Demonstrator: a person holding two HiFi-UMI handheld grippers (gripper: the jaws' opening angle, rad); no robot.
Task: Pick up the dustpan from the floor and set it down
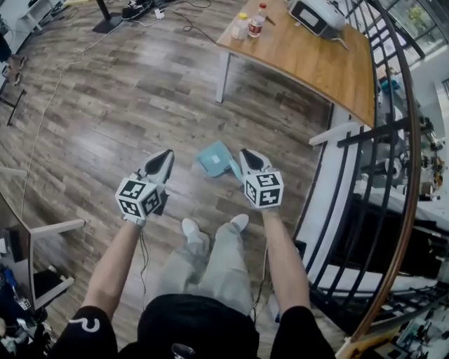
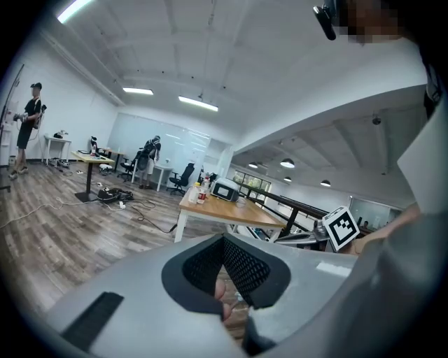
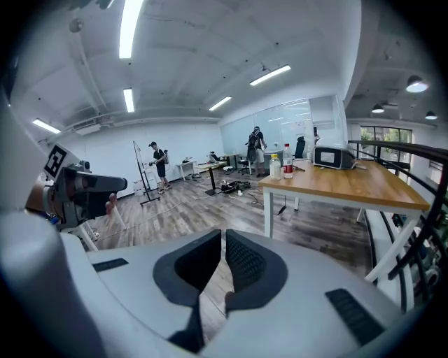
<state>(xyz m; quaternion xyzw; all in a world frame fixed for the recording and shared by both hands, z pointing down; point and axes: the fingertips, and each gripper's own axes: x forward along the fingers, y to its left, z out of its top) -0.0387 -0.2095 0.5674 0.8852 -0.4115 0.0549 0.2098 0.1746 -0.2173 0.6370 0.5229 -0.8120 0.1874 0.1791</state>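
In the head view a teal dustpan [image 1: 213,158] lies on the wooden floor just ahead of the person's feet, its handle pointing right. My left gripper [image 1: 167,153] hangs above the floor to the dustpan's left, and my right gripper [image 1: 247,153] hangs close over the handle end on its right. Neither touches it. In the left gripper view, the left gripper [image 2: 224,239] has its jaws closed tip to tip with nothing between them. The right gripper [image 3: 222,235] is likewise shut and empty in the right gripper view. The dustpan shows in neither gripper view.
A wooden table [image 1: 309,59] stands ahead on the right with two bottles [image 1: 249,24] and a white device [image 1: 314,14] on it. A black curved railing [image 1: 403,140] borders the right side. Cables [image 1: 175,17] trail across the far floor. The person's shoes [image 1: 191,228] are just behind the dustpan.
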